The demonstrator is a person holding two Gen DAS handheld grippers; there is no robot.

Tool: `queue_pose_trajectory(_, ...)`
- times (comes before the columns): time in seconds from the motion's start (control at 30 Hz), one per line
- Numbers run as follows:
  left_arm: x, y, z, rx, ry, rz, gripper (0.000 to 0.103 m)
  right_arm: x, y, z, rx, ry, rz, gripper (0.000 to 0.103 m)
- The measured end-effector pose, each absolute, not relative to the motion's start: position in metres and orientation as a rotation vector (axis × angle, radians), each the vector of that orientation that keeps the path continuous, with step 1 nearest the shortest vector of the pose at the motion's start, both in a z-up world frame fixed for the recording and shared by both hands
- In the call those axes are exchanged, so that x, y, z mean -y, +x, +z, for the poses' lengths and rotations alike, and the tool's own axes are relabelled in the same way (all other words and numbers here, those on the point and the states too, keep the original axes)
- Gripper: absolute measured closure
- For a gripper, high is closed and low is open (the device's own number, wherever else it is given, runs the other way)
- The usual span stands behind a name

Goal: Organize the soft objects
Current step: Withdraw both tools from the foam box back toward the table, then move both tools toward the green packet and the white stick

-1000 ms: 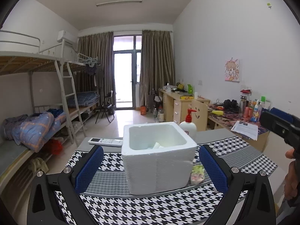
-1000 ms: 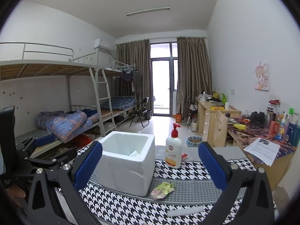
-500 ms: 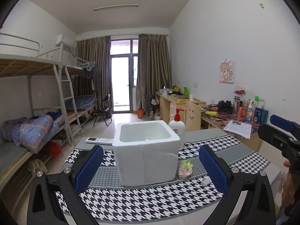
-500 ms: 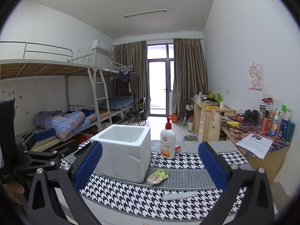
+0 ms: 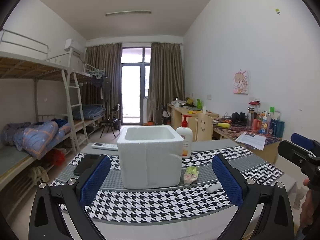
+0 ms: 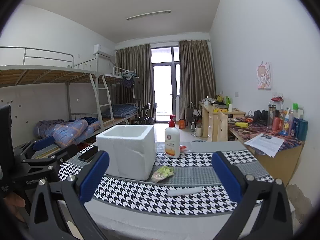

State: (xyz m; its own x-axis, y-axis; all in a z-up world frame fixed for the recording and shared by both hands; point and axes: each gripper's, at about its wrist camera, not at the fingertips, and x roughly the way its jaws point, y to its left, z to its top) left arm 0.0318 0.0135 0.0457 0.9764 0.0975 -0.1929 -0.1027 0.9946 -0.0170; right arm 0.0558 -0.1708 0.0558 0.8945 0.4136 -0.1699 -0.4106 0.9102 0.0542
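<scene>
A white foam box (image 5: 149, 156) (image 6: 128, 150) stands on the houndstooth cloth (image 5: 152, 202) (image 6: 152, 192), its mouth up. A crumpled green-and-pink soft packet (image 5: 191, 175) (image 6: 163, 172) lies just right of the box. A white foam stick (image 6: 185, 191) (image 5: 213, 188) rests nearer the front edge. My left gripper (image 5: 160, 180) is open and held back from the box, nothing between its blue pads. My right gripper (image 6: 160, 178) is open too, above the table's front edge. Each gripper shows at the side of the other's view.
A pump lotion bottle (image 5: 185, 140) (image 6: 172, 138) stands behind the box. A black phone (image 5: 86, 163) (image 6: 88, 153) and a white remote (image 5: 105, 146) lie at the left. Bunk beds (image 5: 40, 120) line the left wall, cluttered desks (image 6: 270, 132) the right.
Both grippers have drawn back from the table, so the box looks smaller and farther. The phone and foam stick have come into the left view. Both stay open.
</scene>
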Motion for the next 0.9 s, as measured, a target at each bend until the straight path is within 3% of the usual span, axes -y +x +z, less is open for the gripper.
queue_pose_trajectory(0.9,-0.043,0.028,-0.011,-0.198,-0.085,0.189,0.001,0.149,0.06,-0.008,-0.205,-0.05,0.389,0.0)
